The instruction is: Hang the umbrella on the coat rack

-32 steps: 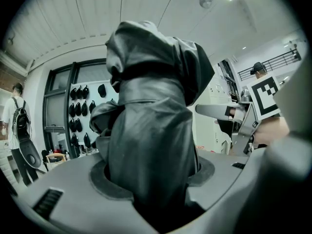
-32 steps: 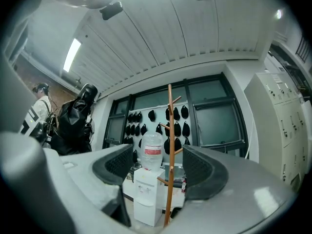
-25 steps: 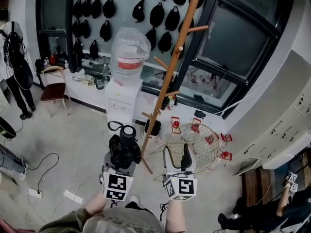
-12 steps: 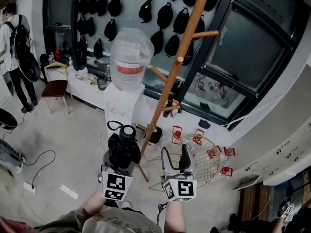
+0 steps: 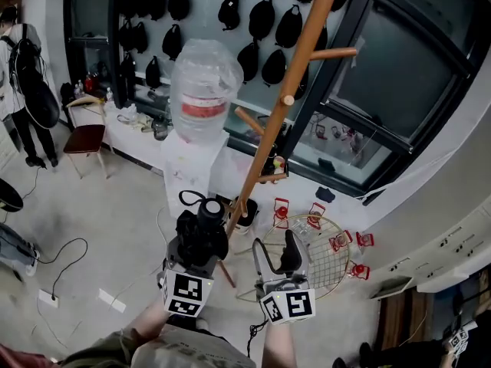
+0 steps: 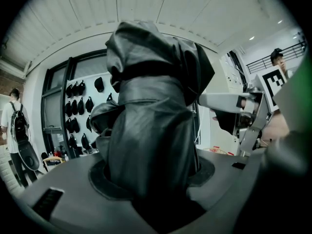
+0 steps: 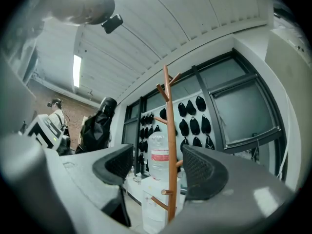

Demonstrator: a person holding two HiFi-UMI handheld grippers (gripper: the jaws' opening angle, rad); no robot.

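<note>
A folded black umbrella stands upright in my left gripper, whose jaws are shut on its bundled fabric. A black strap loop sticks out beside its top. The wooden coat rack rises slanting just right of the umbrella, with short pegs along its pole. In the head view the umbrella's top overlaps the pole's lower part. My right gripper is open and empty to the right of the umbrella. Between its jaws, further off, stands the rack.
A white water dispenser with a large bottle stands behind the rack. A round wire basket and small red items lie on the floor at right. A chair, a person with a backpack and floor cables are left.
Both grippers have moved forward toward the coat rack. The umbrella's top now sits against the lower pole in the head view. Both grips look unchanged.
</note>
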